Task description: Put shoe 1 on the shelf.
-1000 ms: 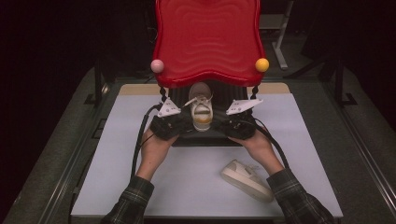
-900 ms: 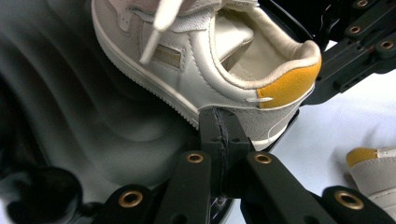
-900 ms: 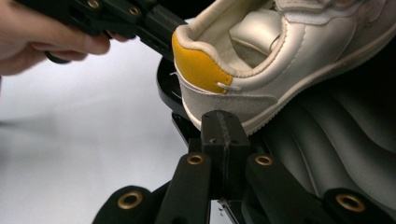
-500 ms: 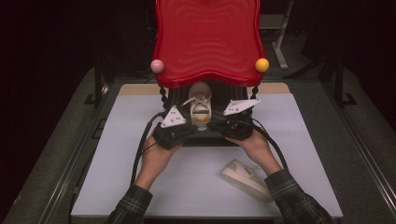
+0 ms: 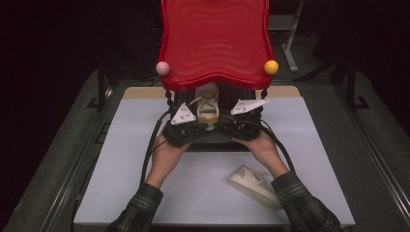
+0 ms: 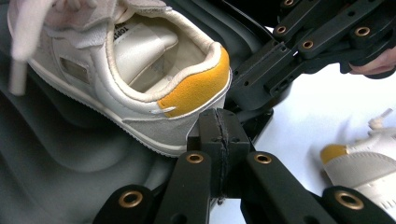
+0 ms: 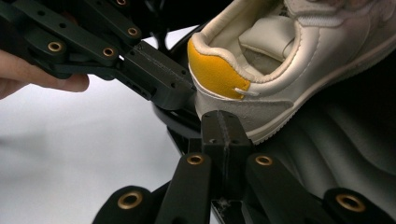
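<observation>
**Both hand-held grippers shut at the shoe's heel**

Taking the shoe (image 5: 208, 104) on the dark tray as the landmark: the person's two forearms come up from the near edge of the counter (image 5: 121, 159) and converge toward the shoe's heel, palms wrapped over the bodies of the tools, plaid sleeves (image 5: 138, 210) at the wrists.

The left hand-held gripper (image 6: 219, 135) sits just left of the heel. Its own view shows the two black jaws pressed flat together with nothing between them, their tip right against the lower rear corner of the shoe, below the orange heel patch (image 6: 196, 88). Whether the tip actually touches the sole or merely sits just in front of it cannot be told.

The right hand-held gripper (image 7: 224, 133) sits just right of the heel, mirrored. Its jaws are likewise closed tight on nothing, their tip just beneath the grey side panel at the back of the shoe.

In each gripper view the other tool's linkage crosses beside the heel, so the two tips lie close together at the back of the shoe.

The shoe itself is cream-white, upright, toe pointing away from the person and under the red tray-like top (image 5: 215, 43), its laces loose. It rests on a dark ribbed tray (image 6: 56, 154). Nearer the person than the shoe, to its right and well apart, a second shoe (image 5: 254, 186) lies on the pale counter beside the right forearm.
</observation>
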A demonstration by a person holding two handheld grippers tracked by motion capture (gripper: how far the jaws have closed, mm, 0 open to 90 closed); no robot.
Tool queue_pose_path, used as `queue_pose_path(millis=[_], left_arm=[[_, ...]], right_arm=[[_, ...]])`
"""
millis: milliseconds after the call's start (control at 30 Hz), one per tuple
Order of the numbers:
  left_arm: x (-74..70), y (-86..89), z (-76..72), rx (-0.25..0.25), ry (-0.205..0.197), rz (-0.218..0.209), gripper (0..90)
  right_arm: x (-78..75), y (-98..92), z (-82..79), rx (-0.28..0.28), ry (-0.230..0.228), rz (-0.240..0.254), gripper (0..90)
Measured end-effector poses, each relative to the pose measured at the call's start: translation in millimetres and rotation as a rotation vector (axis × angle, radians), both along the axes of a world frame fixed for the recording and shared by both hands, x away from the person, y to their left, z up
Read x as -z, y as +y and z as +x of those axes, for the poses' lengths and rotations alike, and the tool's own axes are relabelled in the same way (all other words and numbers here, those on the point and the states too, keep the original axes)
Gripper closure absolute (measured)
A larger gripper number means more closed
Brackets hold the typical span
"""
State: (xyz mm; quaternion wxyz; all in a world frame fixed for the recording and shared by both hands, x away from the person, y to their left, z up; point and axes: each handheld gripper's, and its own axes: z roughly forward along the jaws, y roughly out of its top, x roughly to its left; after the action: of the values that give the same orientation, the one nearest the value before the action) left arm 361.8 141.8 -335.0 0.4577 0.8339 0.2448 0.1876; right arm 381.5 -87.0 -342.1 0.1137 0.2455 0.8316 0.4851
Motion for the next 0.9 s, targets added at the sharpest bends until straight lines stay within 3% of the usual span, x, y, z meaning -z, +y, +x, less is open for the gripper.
queue_pose_path(millis=[300,500,667,767,900], left_arm=[[2.9,3.1,10.6,-0.022,0.009,-0.001,90.0],[-0.3,5.1,4.8,-0.016,0.003,0.012,87.7],[-4.1,17.3,-10.5,0.009,0.031,0.003,78.7],[-3.5,20.6,-16.9,0.017,0.042,-0.001,71.1],[4.2,28.8,-34.1,0.048,0.097,0.01,57.3]], right_arm=[[2.5,8.3,11.9,0.013,0.004,-0.015,89.7],[3.0,6.6,10.1,0.015,0.019,-0.006,89.6],[-0.7,-5.1,-0.5,0.013,0.101,-0.057,89.7],[-1.2,-15.1,-10.1,-0.002,0.099,-0.04,89.7],[-0.1,-29.8,-23.5,-0.02,0.096,-0.039,89.7]])
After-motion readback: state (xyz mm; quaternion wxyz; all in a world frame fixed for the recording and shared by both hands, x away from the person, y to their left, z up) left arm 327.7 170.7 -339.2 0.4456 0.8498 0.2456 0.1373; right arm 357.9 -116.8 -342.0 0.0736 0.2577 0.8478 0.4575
